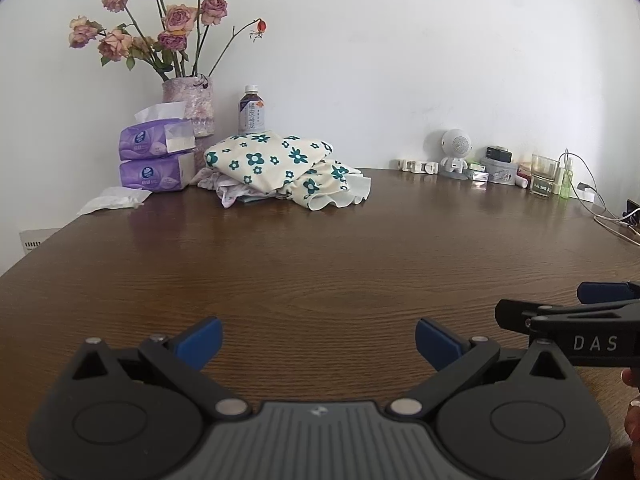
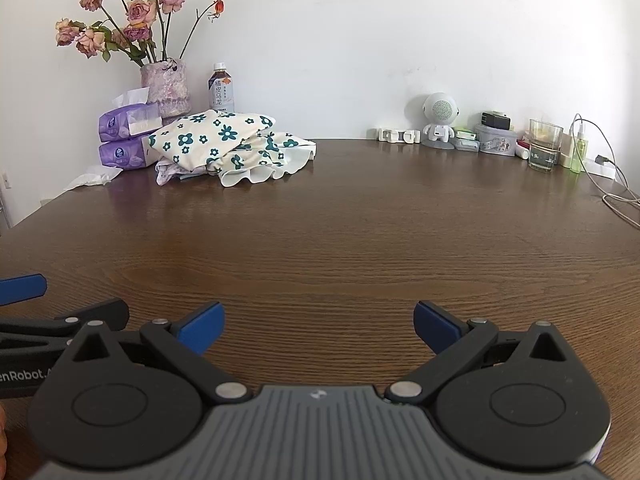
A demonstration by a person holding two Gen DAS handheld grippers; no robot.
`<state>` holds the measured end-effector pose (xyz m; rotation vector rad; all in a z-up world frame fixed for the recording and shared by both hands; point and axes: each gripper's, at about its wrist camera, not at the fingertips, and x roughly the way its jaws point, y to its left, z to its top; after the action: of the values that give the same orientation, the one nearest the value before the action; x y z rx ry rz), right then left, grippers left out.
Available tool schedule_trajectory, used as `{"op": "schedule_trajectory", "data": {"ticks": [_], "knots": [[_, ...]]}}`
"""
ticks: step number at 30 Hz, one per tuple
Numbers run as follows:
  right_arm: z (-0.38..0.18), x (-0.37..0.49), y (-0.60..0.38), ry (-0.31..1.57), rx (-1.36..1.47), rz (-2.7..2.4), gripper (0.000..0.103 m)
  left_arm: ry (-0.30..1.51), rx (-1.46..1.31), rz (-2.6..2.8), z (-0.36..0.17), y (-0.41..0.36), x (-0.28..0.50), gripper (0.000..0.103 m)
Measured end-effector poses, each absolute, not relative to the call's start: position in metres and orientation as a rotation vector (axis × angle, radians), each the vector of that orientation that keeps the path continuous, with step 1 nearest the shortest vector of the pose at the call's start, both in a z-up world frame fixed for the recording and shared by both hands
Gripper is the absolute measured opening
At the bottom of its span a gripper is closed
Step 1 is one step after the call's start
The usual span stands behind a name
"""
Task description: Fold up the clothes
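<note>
A cream garment with dark green flowers [image 1: 280, 164] [image 2: 224, 142] lies in a heap at the back left of the brown wooden table [image 1: 320, 256] [image 2: 340, 240], on top of other pale clothes. My left gripper [image 1: 318, 340] hovers low over the table's near side, open, nothing between its blue pads. My right gripper [image 2: 318, 324] is beside it, also open and empty. Each shows at the edge of the other's view: the right gripper [image 1: 560, 312] and the left gripper [image 2: 48, 304]. Both are far from the clothes.
Behind the clothes stand two purple tissue packs [image 1: 154, 158], a vase of dried roses [image 1: 190, 106] and a drink bottle [image 1: 252, 110]. A loose tissue [image 1: 112, 198] lies at the left. A small white robot figure [image 1: 454, 154], boxes, a glass [image 1: 544, 176] and cables [image 1: 612, 216] line the back right.
</note>
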<state>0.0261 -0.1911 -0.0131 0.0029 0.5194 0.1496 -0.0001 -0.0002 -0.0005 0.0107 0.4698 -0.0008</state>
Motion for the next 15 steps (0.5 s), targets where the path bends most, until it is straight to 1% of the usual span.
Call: {"op": "schedule_trajectory", "data": {"ticks": [15], "knots": [[-0.0115,0.0246,-0.1942,0.511,0.008,0.154,0.103,0.474,-0.002,0.004,-0.0072,-0.0034,-0.001,0.103]]}}
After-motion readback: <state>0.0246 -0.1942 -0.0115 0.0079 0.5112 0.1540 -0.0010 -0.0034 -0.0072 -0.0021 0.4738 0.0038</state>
